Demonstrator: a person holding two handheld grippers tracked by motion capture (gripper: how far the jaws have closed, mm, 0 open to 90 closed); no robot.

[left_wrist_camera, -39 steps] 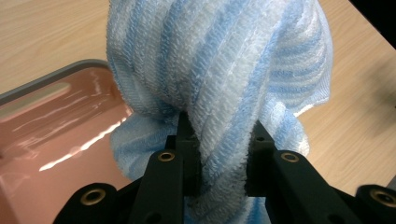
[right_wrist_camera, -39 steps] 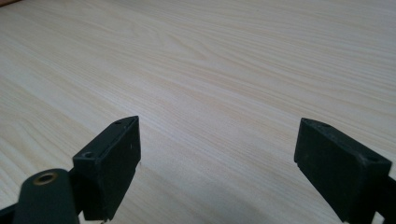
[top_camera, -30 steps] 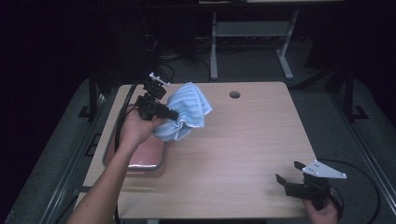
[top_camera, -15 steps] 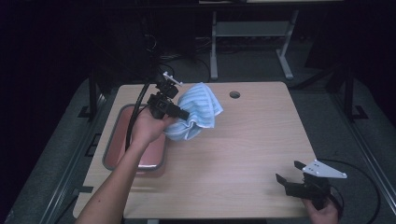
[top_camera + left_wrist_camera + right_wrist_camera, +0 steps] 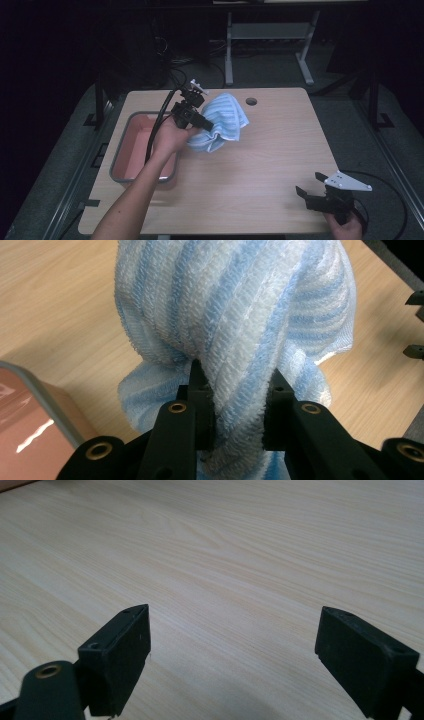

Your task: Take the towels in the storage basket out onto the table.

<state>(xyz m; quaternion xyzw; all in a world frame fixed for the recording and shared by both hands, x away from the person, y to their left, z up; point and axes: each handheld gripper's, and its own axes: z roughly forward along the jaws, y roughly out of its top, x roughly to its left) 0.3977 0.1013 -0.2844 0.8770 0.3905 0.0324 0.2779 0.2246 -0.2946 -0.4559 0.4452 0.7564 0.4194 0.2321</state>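
Note:
A blue-and-white striped towel [image 5: 225, 122] hangs bunched above the wooden table [image 5: 250, 175], just right of the pink tub [image 5: 135, 145]. My left gripper [image 5: 202, 122] is shut on a fold of it. In the left gripper view the towel [image 5: 240, 330] rises between the two black pads, which pinch its thick pile, and my left gripper [image 5: 235, 410] points out over the table. My right gripper [image 5: 307, 192] rests low at the table's front right corner, held by a hand. In the right gripper view, my right gripper [image 5: 232, 655] stands open over bare wood.
The pink tub with a grey rim sits at the table's left side, under my left forearm. A round cable hole [image 5: 251, 101] lies near the table's back edge. A metal frame [image 5: 270, 35] stands on the dark floor beyond the table.
My left hand has carried the towel to the right, away from the tub and farther over the table. The right gripper has stayed where it was.

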